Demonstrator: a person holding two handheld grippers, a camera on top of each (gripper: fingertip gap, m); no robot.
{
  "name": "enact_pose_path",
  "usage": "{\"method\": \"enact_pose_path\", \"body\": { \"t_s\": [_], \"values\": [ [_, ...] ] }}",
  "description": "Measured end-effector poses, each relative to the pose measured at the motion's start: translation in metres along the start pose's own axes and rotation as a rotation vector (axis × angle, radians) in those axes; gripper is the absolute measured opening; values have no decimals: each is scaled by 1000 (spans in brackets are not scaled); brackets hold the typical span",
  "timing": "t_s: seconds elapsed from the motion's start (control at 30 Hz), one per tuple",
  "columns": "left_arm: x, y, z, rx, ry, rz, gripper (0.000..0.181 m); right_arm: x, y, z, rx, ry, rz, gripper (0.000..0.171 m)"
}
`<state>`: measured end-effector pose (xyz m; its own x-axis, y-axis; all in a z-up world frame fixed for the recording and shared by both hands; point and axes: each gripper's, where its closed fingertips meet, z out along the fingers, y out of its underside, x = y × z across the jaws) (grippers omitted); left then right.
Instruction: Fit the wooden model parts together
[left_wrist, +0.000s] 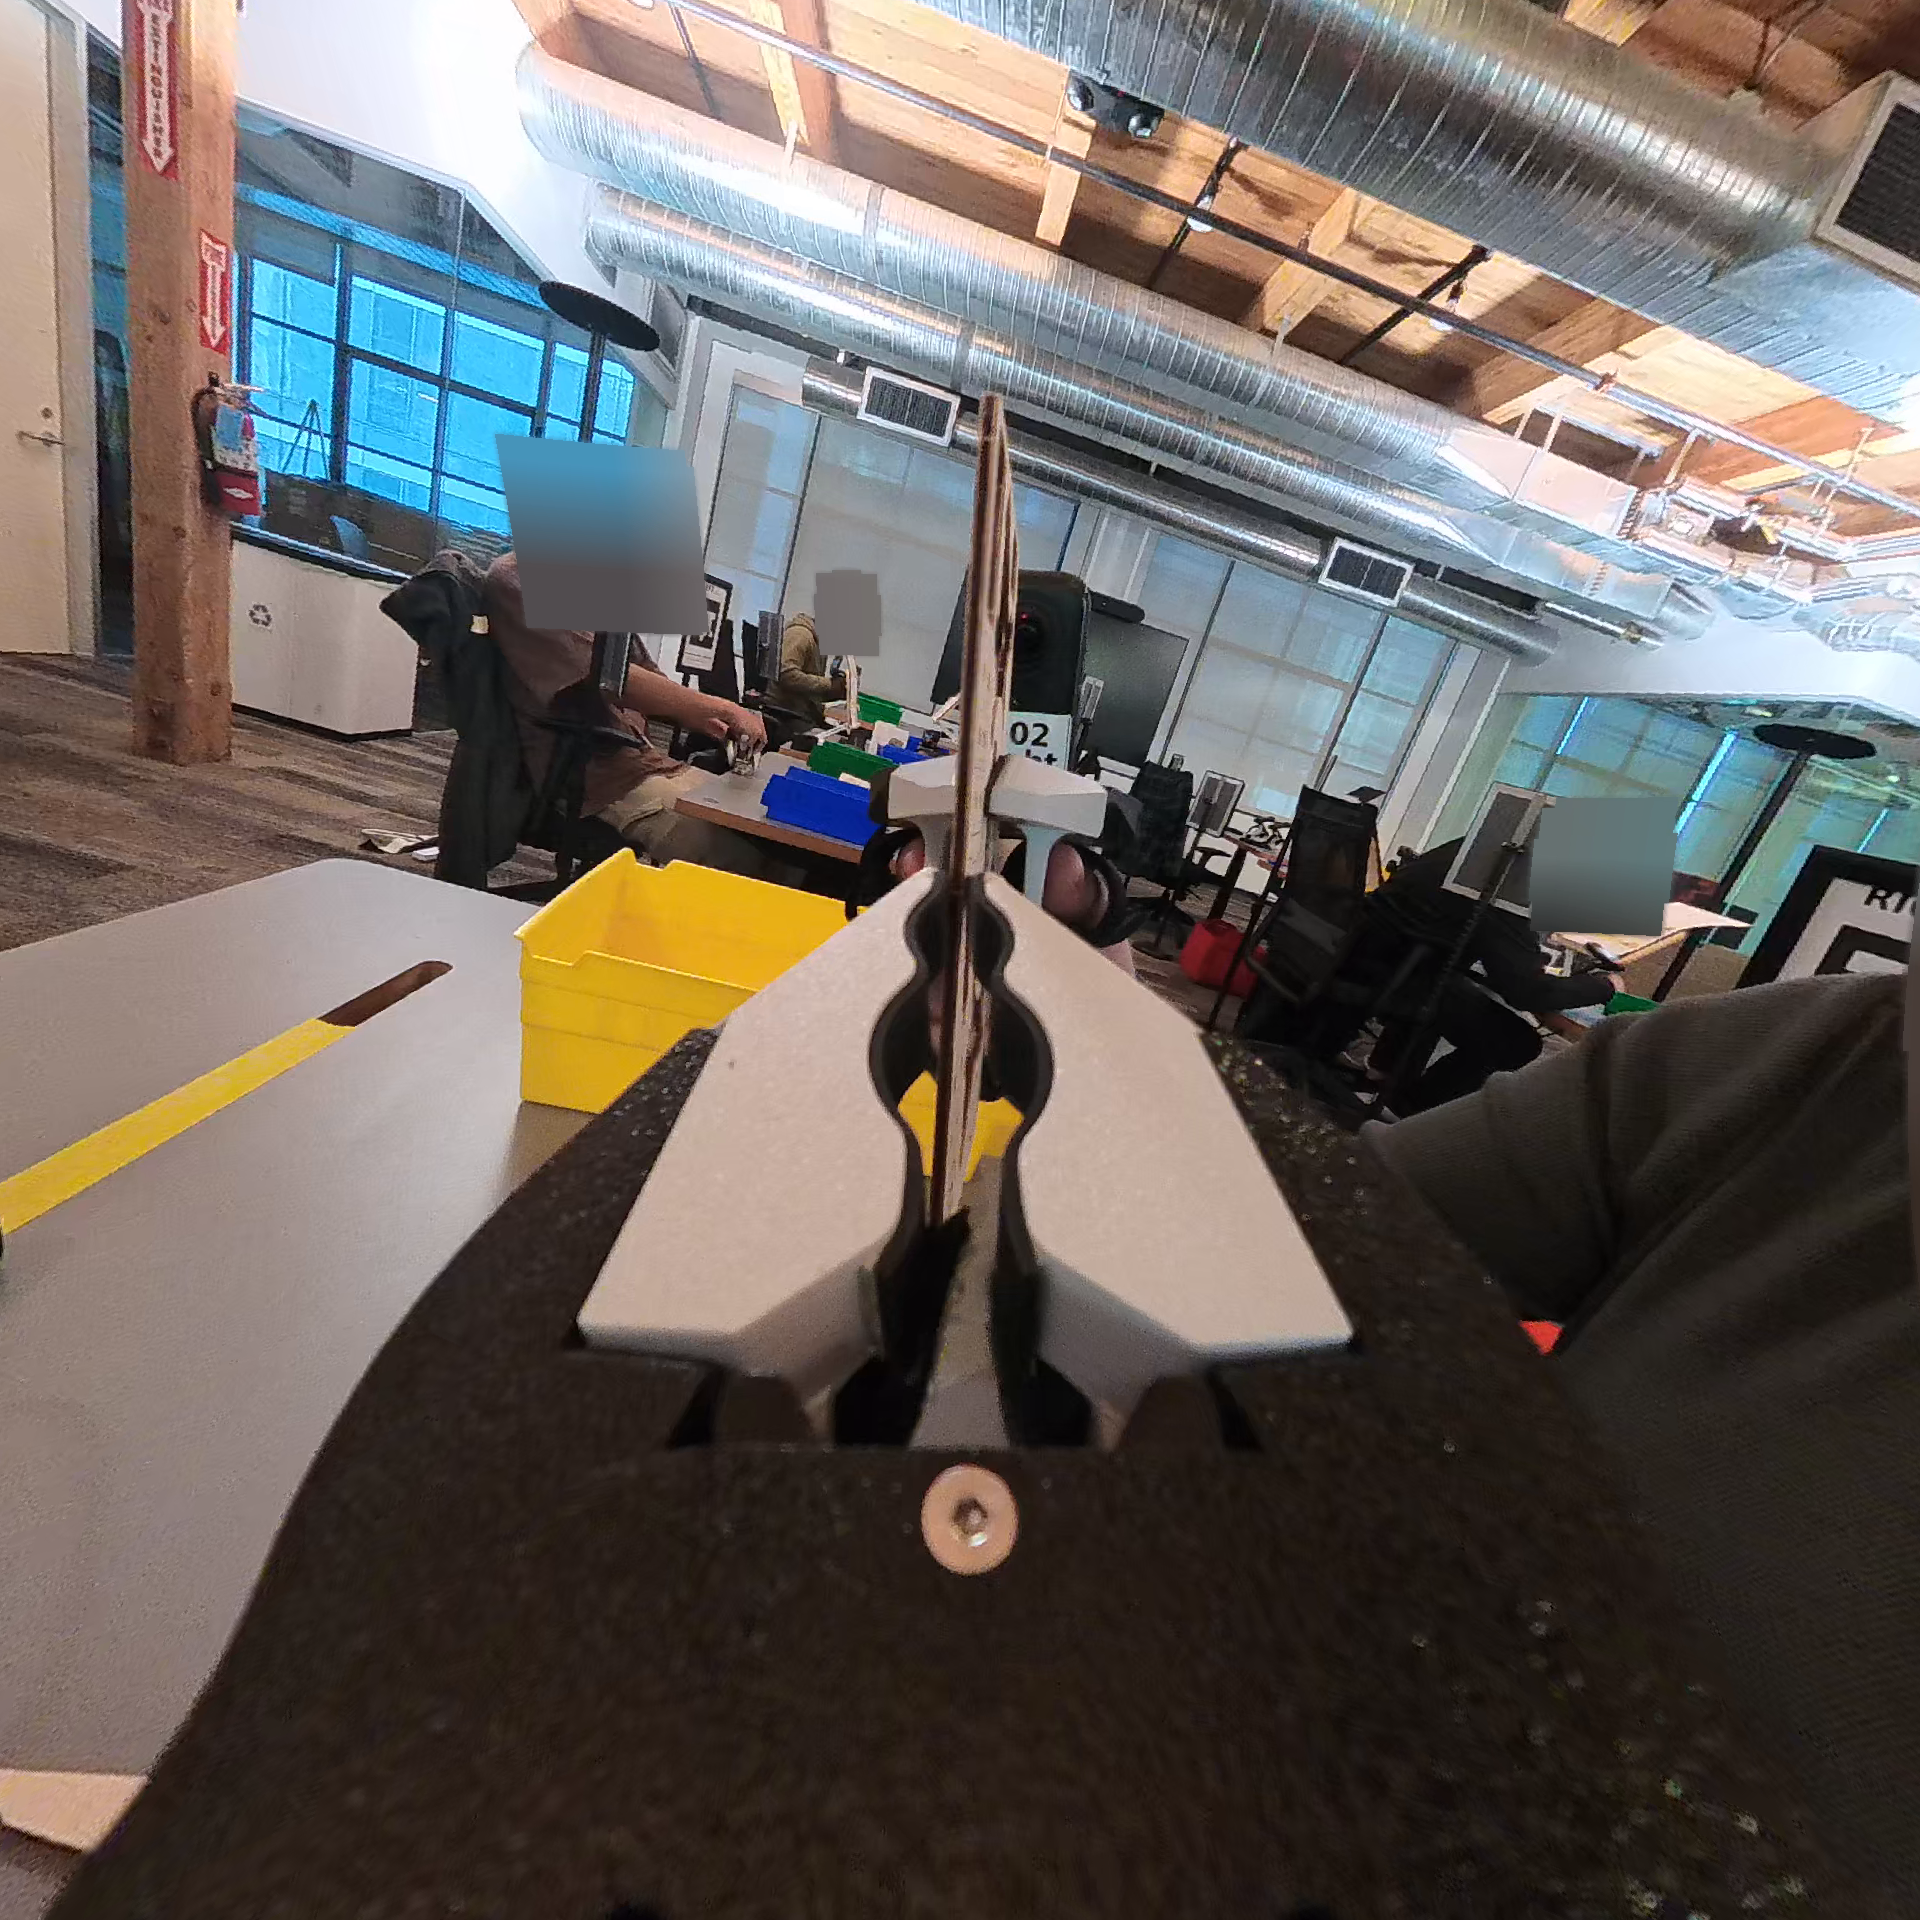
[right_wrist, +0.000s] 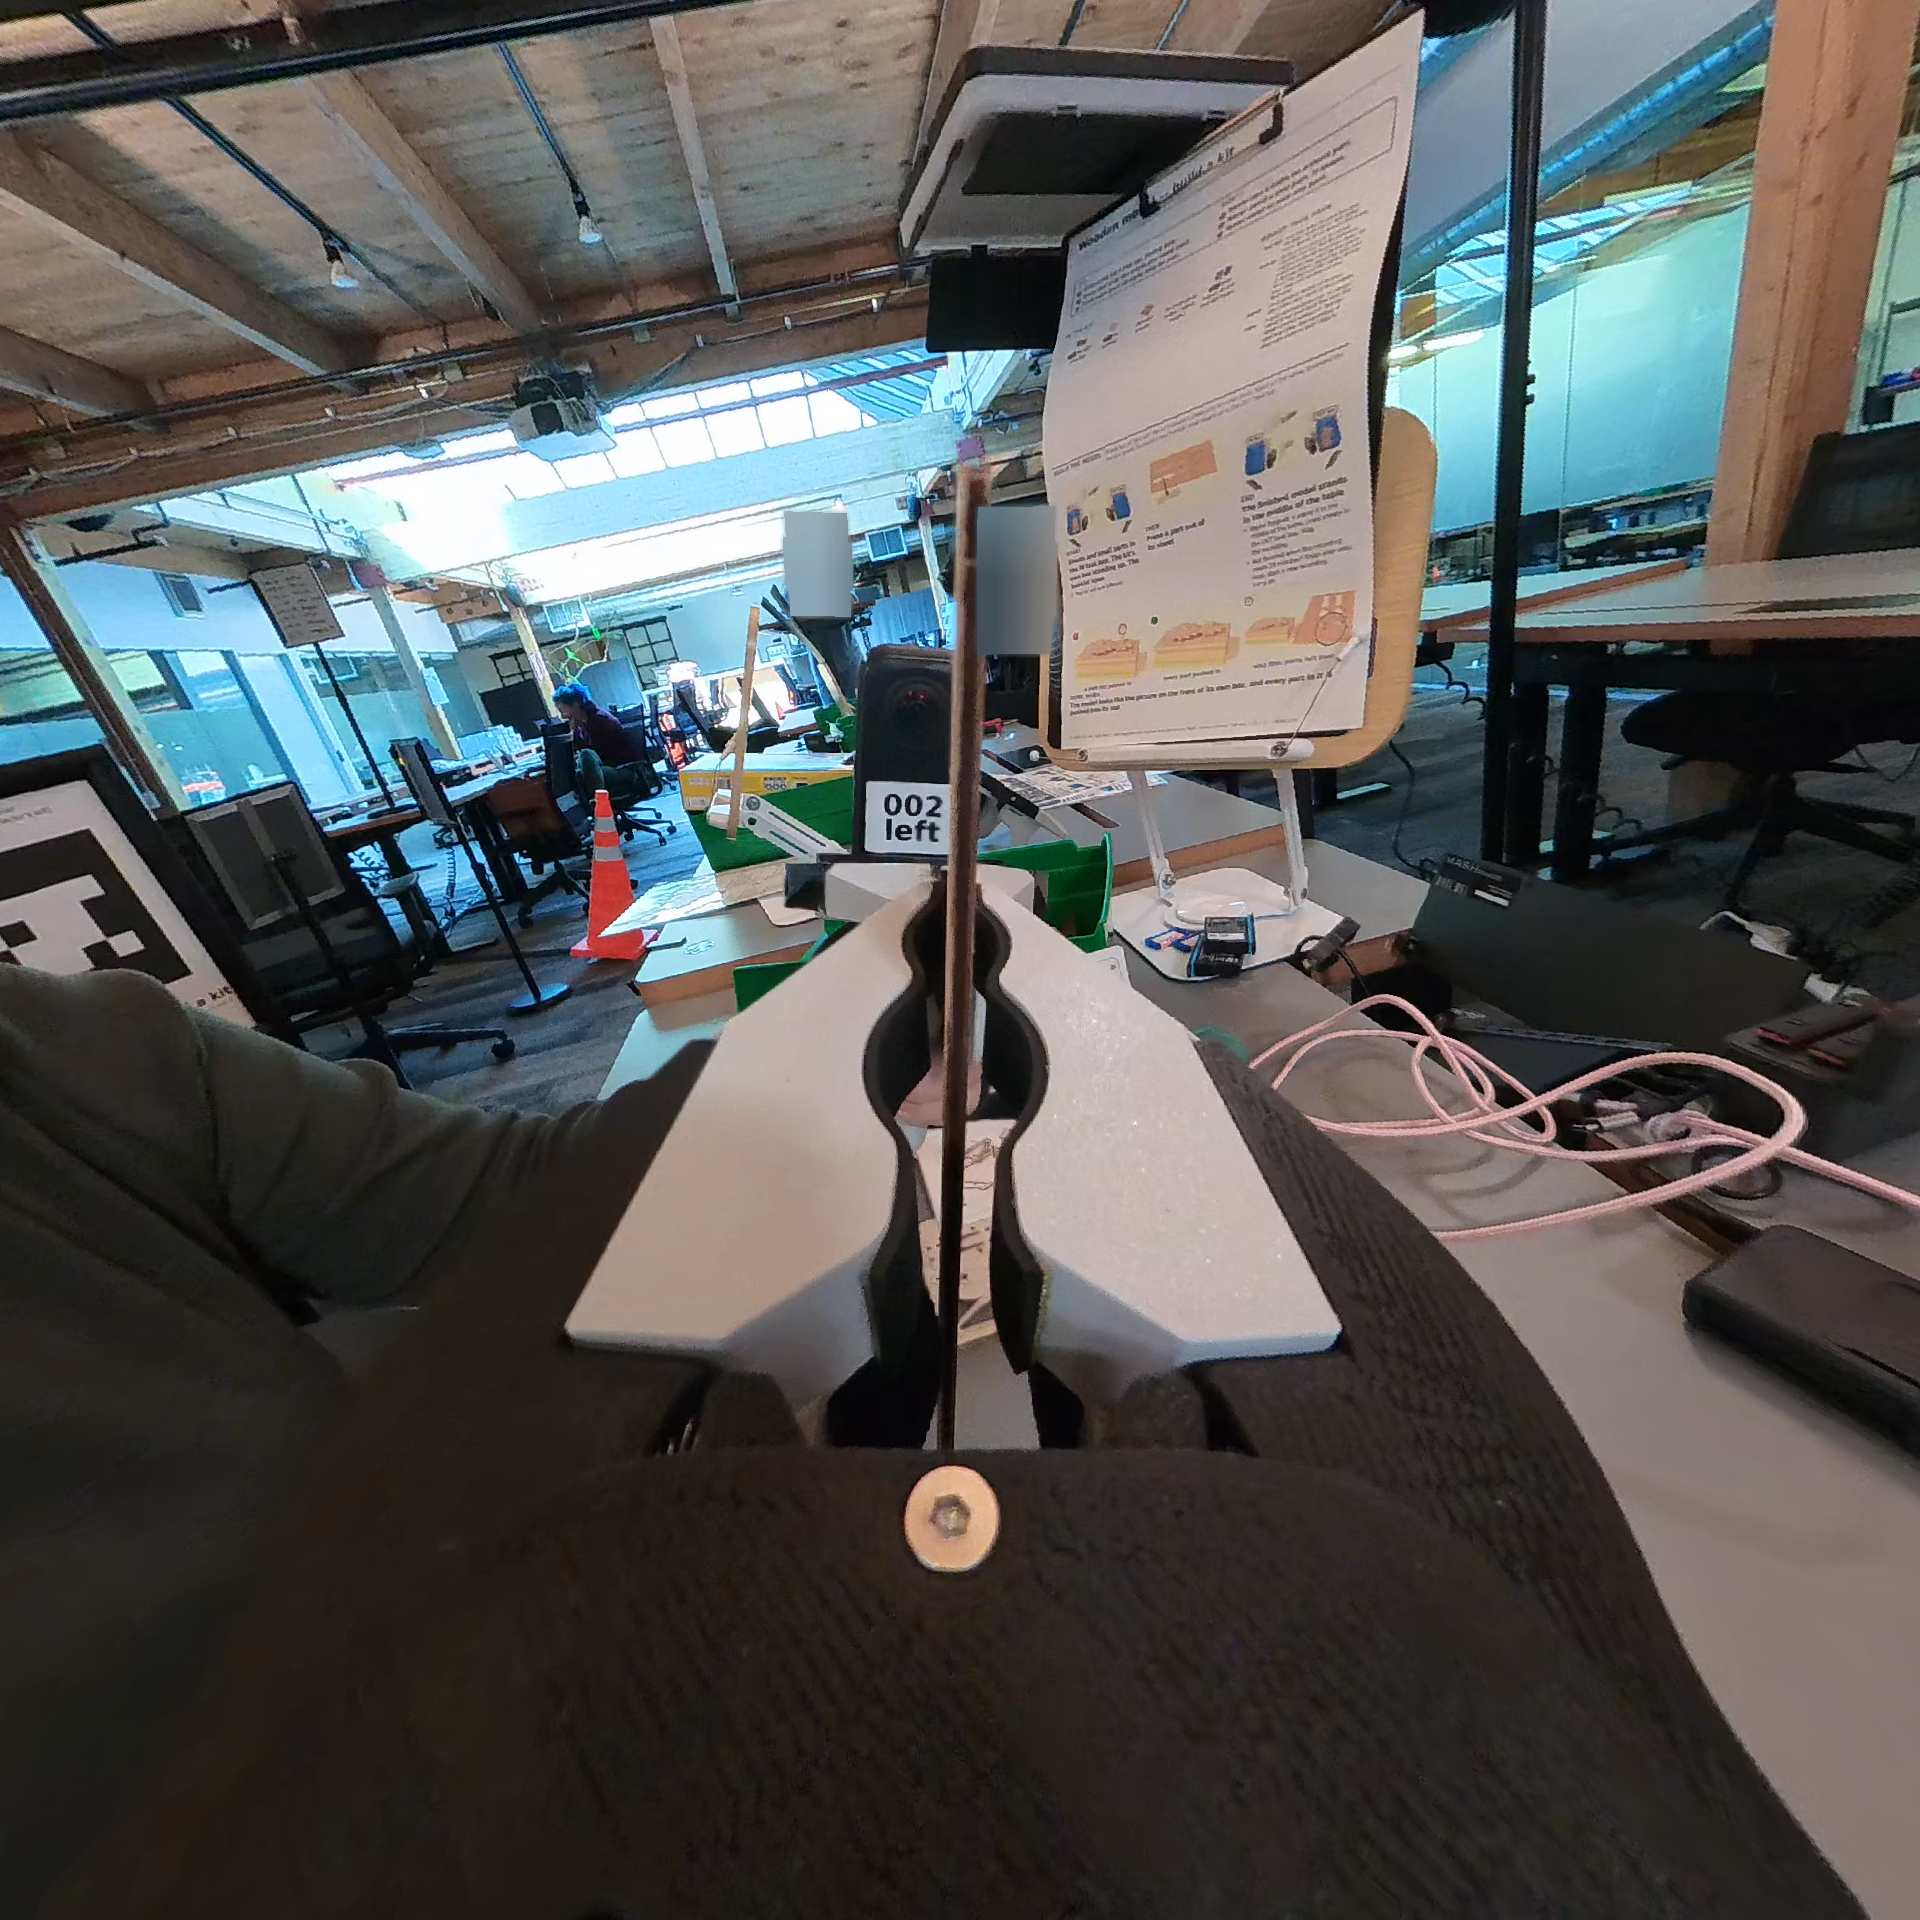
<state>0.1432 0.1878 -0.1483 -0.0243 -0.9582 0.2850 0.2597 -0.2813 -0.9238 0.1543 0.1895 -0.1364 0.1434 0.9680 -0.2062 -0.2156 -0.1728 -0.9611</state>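
A thin wooden sheet (left_wrist: 992, 540) stands edge-on between my left gripper's (left_wrist: 961, 883) white fingers, which are shut on it. The same wooden sheet (right_wrist: 966, 623) runs edge-on through my right gripper (right_wrist: 961, 894), also shut on it. The two grippers face each other and hold the sheet from opposite sides, raised above the table. The right gripper (left_wrist: 997, 816) shows behind the sheet in the left wrist view. The left gripper (right_wrist: 904, 883) shows behind it in the right wrist view. The sheet's flat faces are hidden.
A yellow bin (left_wrist: 665, 966) sits on the grey table (left_wrist: 208, 1247), which has a yellow tape stripe (left_wrist: 166, 1117). An instruction sheet on a stand (right_wrist: 1216, 468), green bins (right_wrist: 1049, 883), a pink cable (right_wrist: 1558, 1101) and a black phone (right_wrist: 1808, 1330) lie to the right. A grey sleeve (right_wrist: 208, 1195) is close by. Only a small space, under 4 cm, lies between the two pairs of fingers.
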Motion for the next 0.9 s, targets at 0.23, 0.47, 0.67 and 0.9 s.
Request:
{"method": "enact_pose_path", "body": {
  "t_s": [0.23,0.47,0.67,0.9],
  "values": [
    [-15,5,-4,-64,-178,171,2,6,7,4,-49,92,-88,1],
    [-37,7,-9,-114,-467,375,1,18,17,9,-82,205,-152,1],
    [-47,10,-9,-104,-534,376,1,26,20,10,-99,282,-208,0],
    [-34,13,-2,-105,-348,180,12,23,9,4,-42,245,-189,1]
  ]
}}
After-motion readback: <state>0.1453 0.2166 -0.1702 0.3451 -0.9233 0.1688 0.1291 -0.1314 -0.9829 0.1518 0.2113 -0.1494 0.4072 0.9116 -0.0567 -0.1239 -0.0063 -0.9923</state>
